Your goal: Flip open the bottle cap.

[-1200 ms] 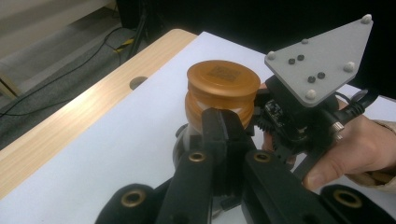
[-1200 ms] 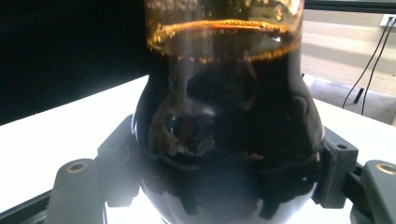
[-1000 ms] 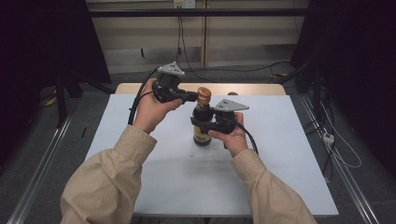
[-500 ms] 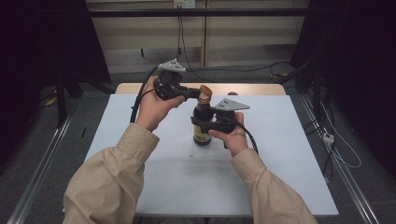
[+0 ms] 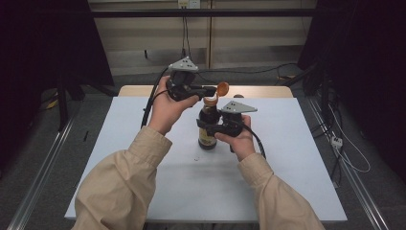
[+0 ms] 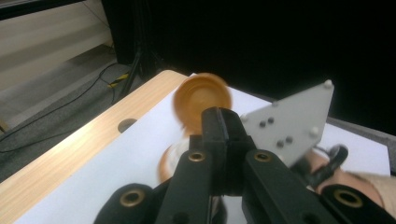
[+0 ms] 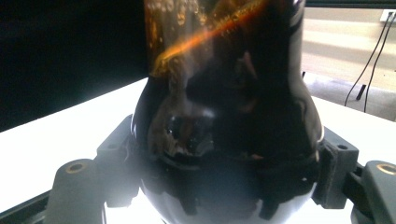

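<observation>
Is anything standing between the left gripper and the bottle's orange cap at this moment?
Nothing visible does. The left gripper is shut, its tips right at the flipped-up orange cap; whether they pinch it is unclear. The right gripper clamps the dark bottle on the table.

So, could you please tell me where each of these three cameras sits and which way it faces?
High view: above the person's side, looking forward and down at the white table; both sleeves and hands show, left gripper at the flip cap, right gripper on the dark bottle.
Left gripper view: rides the left gripper, looking along its shut jaws at the cap.
Right gripper view: rides the right gripper, facing the bottle between its jaws.
All three share the bottle.
</observation>
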A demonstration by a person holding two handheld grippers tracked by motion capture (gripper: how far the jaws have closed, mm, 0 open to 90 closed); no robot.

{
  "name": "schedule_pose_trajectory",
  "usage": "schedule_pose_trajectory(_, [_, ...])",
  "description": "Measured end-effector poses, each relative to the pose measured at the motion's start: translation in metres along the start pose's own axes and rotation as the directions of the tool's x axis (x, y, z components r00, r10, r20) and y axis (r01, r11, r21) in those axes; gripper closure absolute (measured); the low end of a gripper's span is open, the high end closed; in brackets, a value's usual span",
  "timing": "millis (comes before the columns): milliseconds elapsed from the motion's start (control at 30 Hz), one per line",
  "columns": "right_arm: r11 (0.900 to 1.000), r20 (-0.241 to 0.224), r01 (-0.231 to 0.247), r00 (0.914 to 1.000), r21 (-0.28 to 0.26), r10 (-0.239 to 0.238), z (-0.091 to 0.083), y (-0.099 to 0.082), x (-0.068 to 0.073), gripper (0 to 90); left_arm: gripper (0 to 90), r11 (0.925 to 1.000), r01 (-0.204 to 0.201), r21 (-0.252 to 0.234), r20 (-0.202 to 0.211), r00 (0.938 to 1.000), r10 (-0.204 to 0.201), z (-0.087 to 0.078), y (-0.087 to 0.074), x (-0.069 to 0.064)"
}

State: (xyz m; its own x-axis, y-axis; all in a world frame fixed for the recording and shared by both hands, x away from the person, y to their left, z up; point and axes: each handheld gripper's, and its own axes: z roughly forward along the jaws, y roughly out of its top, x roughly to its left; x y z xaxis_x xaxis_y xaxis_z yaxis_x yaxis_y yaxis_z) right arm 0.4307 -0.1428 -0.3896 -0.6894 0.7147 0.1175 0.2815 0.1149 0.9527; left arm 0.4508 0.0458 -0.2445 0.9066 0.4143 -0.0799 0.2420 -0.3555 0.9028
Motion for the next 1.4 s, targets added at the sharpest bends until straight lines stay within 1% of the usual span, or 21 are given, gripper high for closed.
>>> schedule_pose_trajectory(33, [1.0000, 0.000, 0.004, 1.0000, -0.002, -0.004, 0.000, 0.000, 0.000, 25.7, 89.3, 0.9999, 0.006, -0.016, 0.005, 1.0000, -0.006, -0.003, -0.002, 0.001])
schedule_pose_trajectory(100, [0.9999, -0.013, 0.011, 0.9999, -0.004, -0.011, 0.001, -0.001, 0.002, 25.2, 74.1, 0.9989, 0.021, -0.042, 0.014, 0.9997, -0.020, -0.010, -0.010, 0.004])
schedule_pose_trajectory(167, [0.9998, 0.001, 0.022, 0.9998, 0.003, -0.022, 0.003, -0.002, 0.004, 22.9, 67.6, 0.9986, 0.014, -0.050, 0.004, 0.9999, -0.014, -0.017, -0.020, 0.006])
schedule_pose_trajectory(233, [0.9992, 0.014, -0.004, 0.9999, 0.041, 0.004, 0.004, -0.006, 0.004, 15.3, 59.4, 0.9985, 0.016, -0.052, -0.005, 0.9999, -0.016, -0.023, -0.031, 0.007])
schedule_pose_trajectory(267, [0.9985, 0.021, -0.009, 0.9997, 0.054, 0.008, 0.004, -0.008, 0.003, 14.1, 56.6, 0.9979, 0.029, -0.059, 0.001, 0.9996, -0.029, -0.027, -0.040, 0.008])
schedule_pose_trajectory(300, [0.9983, 0.030, -0.016, 0.9994, 0.056, 0.015, 0.001, -0.013, 0.002, 12.7, 53.2, 0.9974, 0.037, -0.062, 0.004, 0.9993, -0.037, -0.029, -0.045, 0.008])
schedule_pose_trajectory(367, [0.9972, 0.040, -0.046, 0.9983, 0.058, 0.043, -0.004, -0.019, -0.001, 11.1, 48.2, 0.9968, 0.051, -0.061, -0.007, 0.9986, -0.052, -0.034, -0.061, 0.010])
schedule_pose_trajectory(433, [0.9971, 0.048, -0.046, 0.9979, 0.062, 0.043, -0.011, -0.024, -0.003, 8.6, 45.2, 0.9949, 0.066, -0.077, 0.007, 0.9978, -0.065, -0.038, -0.076, 0.011])
schedule_pose_trajectory(500, [0.9971, 0.048, -0.053, 0.9975, 0.055, 0.051, -0.020, -0.028, -0.004, 9.2, 41.3, 0.9933, 0.069, -0.093, 0.017, 0.9976, -0.067, -0.043, -0.090, 0.010])
schedule_pose_trajectory(567, [0.9973, 0.047, -0.052, 0.9977, 0.052, 0.050, -0.031, -0.031, -0.004, 8.8, 36.6, 0.9922, 0.069, -0.105, 0.012, 0.9976, -0.068, -0.047, -0.103, 0.009])
schedule_pose_trajectory(633, [0.9971, 0.054, -0.054, 0.9973, 0.055, 0.051, -0.040, -0.034, -0.004, 8.5, 34.8, 0.9920, 0.064, -0.109, 0.016, 0.9979, -0.062, -0.051, -0.112, 0.008])
schedule_pose_trajectory(700, [0.9971, 0.055, -0.045, 0.9977, 0.062, 0.041, -0.049, -0.038, -0.003, 8.7, 31.7, 0.9932, 0.058, -0.101, 0.004, 0.9983, -0.058, -0.056, -0.123, 0.006])
schedule_pose_trajectory(767, [0.9969, 0.061, -0.040, 0.9975, 0.068, 0.036, -0.057, -0.042, -0.003, 8.7, 29.7, 0.9917, 0.071, -0.107, 0.005, 0.9975, -0.071, -0.059, -0.131, 0.006])
schedule_pose_trajectory(833, [0.9975, 0.056, -0.035, 0.9980, 0.061, 0.032, -0.064, -0.045, -0.003, 8.9, 28.6, 0.9914, 0.071, -0.110, 0.001, 0.9975, -0.071, -0.062, -0.139, 0.006])
schedule_pose_trajectory(967, [0.9978, 0.070, -0.022, 0.9974, 0.062, 0.018, -0.078, -0.050, -0.001, 9.0, 24.5, 0.9891, 0.091, -0.115, -0.007, 0.9957, -0.093, -0.064, -0.155, 0.008])
schedule_pose_trajectory(1033, [0.9977, 0.064, -0.022, 0.9978, 0.065, 0.017, -0.085, -0.053, -0.001, 8.9, 23.6, 0.9885, 0.096, -0.117, -0.012, 0.9951, -0.098, -0.065, -0.163, 0.008])
schedule_pose_trajectory(1067, [0.9972, 0.062, -0.029, 0.9978, 0.069, 0.024, -0.088, -0.055, -0.001, 8.8, 23.2, 0.9891, 0.096, -0.112, -0.015, 0.9951, -0.098, -0.066, -0.167, 0.008])
schedule_pose_trajectory(1100, [0.9966, 0.065, -0.022, 0.9978, 0.080, 0.017, -0.090, -0.057, -0.001, 8.5, 22.5, 0.9887, 0.096, -0.115, -0.016, 0.9950, -0.099, -0.067, -0.170, 0.008])
schedule_pose_trajectory(1167, [0.9963, 0.063, -0.028, 0.9977, 0.081, 0.022, -0.095, -0.062, -0.001, 8.6, 21.4, 0.9867, 0.101, -0.127, -0.022, 0.9943, -0.105, -0.069, -0.176, 0.009])
schedule_pose_trajectory(1300, [0.9945, 0.079, -0.018, 0.9968, 0.104, 0.010, -0.103, -0.068, -0.001, 8.6, 19.5, 0.9844, 0.109, -0.138, -0.029, 0.9931, -0.114, -0.075, -0.188, 0.010])
schedule_pose_trajectory(1400, [0.9952, 0.083, -0.027, 0.9964, 0.094, 0.019, -0.108, -0.070, -0.002, 8.6, 18.5, 0.9858, 0.116, -0.121, -0.043, 0.9916, -0.122, -0.079, -0.197, 0.012])
